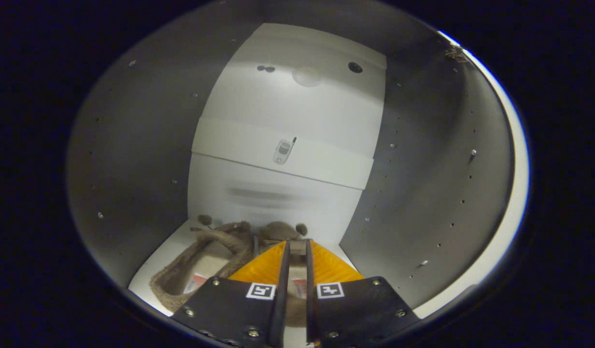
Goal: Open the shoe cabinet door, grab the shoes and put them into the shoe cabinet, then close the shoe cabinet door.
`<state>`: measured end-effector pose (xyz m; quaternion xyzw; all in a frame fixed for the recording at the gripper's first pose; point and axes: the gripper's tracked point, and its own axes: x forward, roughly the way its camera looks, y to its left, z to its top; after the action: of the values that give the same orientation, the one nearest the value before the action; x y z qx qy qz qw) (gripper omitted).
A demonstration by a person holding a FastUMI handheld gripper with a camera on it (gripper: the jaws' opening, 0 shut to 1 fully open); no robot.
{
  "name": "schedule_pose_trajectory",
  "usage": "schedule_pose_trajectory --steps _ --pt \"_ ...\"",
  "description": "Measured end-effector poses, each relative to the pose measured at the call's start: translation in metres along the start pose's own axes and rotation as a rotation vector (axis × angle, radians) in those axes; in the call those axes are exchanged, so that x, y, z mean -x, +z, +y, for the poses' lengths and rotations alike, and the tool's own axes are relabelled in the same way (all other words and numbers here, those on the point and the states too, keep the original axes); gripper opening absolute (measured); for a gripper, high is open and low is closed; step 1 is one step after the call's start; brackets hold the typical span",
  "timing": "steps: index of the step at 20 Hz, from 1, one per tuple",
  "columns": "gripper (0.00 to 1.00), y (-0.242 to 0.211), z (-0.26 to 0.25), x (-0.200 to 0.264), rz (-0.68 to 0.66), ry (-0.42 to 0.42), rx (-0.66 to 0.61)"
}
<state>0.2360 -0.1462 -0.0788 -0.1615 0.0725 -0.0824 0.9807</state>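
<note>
I am looking into the shoe cabinet (133,159); it has grey side walls with rows of small holes and a white back panel (297,116). Two brown fuzzy shoes lie side by side on its white floor (152,266). The left shoe (191,270) lies free, its opening facing up. The right shoe (278,231) lies under and between my fingers. My gripper (297,245) is shut on that shoe's rim, and a strip of brown shows in the narrow gap between the fingers. The shoes' toes are close to the back panel.
A white crosspiece (283,152) runs across the back panel at mid height, with a small fitting on it. The cabinet's white front edge (515,169) curves down beside the right wall. Both side walls stand close around the gripper.
</note>
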Motion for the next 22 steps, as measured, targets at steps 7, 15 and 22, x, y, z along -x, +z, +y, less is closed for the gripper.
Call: schedule_pose_trajectory --steps 7,15,22 --pt "0.17 0.020 -0.011 0.054 -0.042 -0.015 -0.050" --pt "0.17 0.023 -0.026 0.164 -0.072 -0.038 -0.109" --pt "0.17 0.012 -0.053 0.255 -0.079 -0.063 -0.139"
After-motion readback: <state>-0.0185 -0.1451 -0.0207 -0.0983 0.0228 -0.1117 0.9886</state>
